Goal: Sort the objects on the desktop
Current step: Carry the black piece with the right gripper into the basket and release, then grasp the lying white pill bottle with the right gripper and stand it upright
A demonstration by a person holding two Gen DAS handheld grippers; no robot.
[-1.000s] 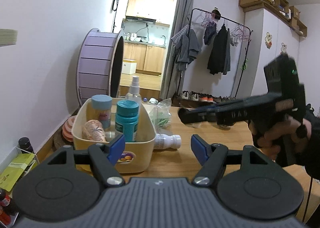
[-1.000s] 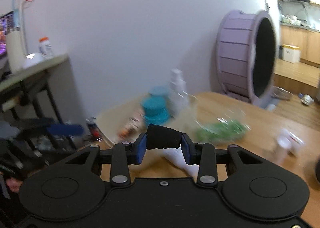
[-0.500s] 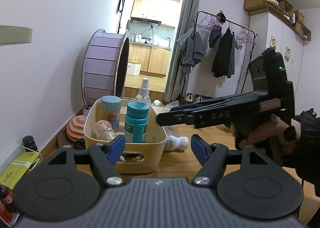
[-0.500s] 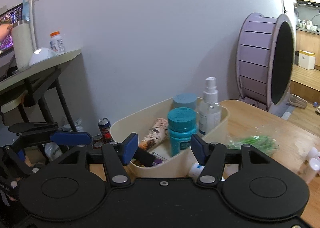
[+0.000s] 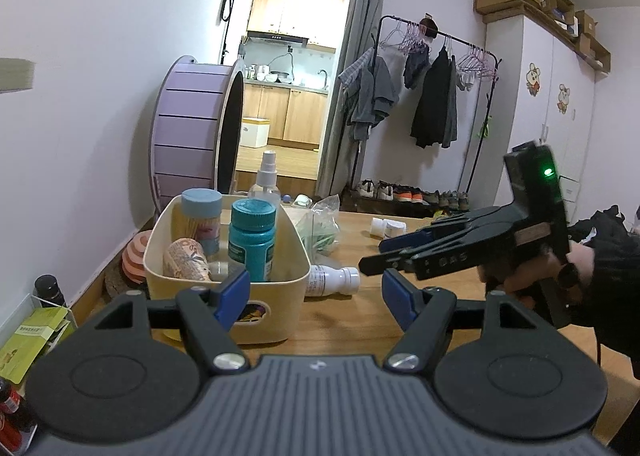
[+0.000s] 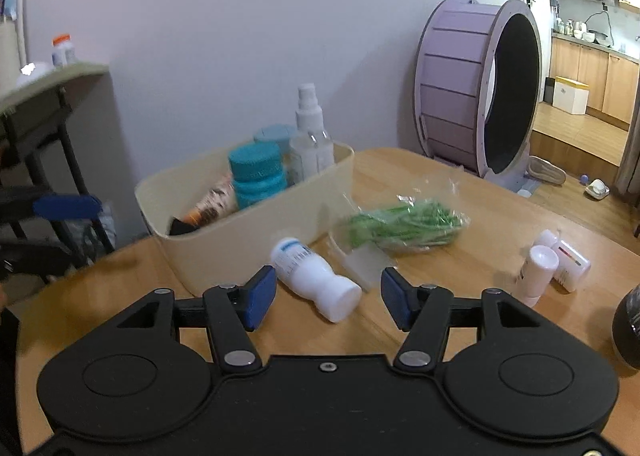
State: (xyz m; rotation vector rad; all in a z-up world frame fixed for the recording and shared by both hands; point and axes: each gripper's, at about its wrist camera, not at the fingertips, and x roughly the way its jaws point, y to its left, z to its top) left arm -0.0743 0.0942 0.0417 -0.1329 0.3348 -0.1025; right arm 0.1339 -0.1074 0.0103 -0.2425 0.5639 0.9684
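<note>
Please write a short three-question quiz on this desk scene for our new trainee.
1. True or false: the white bottle beside the cream bin stands upright.
2. Which lies outside the bin? A) teal-capped bottle B) bag of green items C) spray bottle
3. Fill in: both the left gripper and the right gripper are ____ and hold nothing.

Key: 1 false, it lies on its side; 2 B; 3 open.

The table (image 6: 472, 215) was smooth pale wood, the bin (image 6: 256, 240) matt cream plastic, the white bottle (image 6: 316, 278) glossy plastic, the bag (image 6: 404, 221) crinkled clear film.
</note>
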